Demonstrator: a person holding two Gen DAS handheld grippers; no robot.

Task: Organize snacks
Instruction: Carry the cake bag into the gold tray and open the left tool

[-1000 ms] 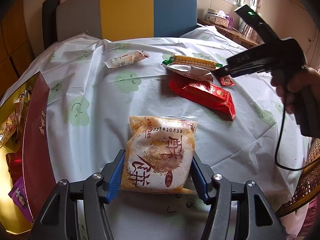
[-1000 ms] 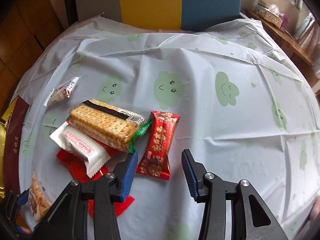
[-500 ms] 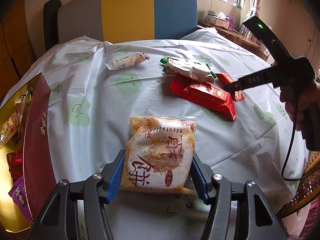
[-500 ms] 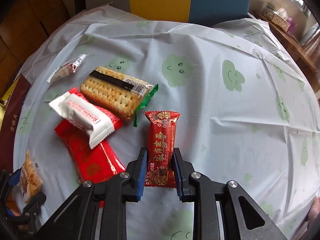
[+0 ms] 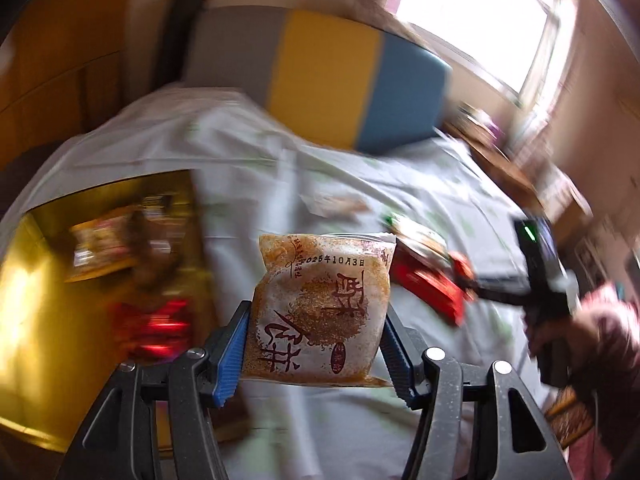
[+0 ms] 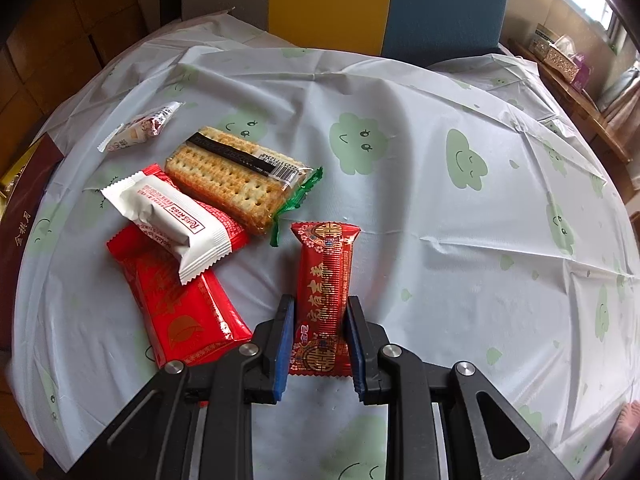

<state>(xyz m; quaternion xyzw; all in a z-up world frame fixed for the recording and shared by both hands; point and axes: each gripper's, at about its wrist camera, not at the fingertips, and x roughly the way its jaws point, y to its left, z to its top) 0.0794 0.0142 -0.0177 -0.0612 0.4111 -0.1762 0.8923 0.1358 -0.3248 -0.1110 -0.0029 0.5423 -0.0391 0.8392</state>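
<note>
The left gripper (image 5: 316, 344) was clamped on an orange-and-white pastry packet (image 5: 320, 308), its blue pads (image 5: 232, 356) pressing the packet's two side edges. The packet hung clear of the tablecloth (image 5: 420, 184), nearly square, its printed date edge pointing away from the camera toward the chair (image 5: 328, 80). To its left lay a gold box (image 5: 36, 312), too blurred to show what lay inside.

The right gripper (image 6: 320, 344) was shut on a narrow red packet (image 6: 325, 280). Its jaws had just been closing, and they gripped the packet's long sides near its close end. The packet's long axis ran straight away from the gripper, its far crimped end pointing up the table toward the chair, the near end still close to the cloth.

Just left of it lay a cracker pack (image 6: 236, 176), tilted diagonally, its green end near the red packet's far end. A white packet (image 6: 172, 220) rested across a big red pack (image 6: 180, 312). A small wrapped snack (image 6: 140, 130) lay farther off, apart.
</note>
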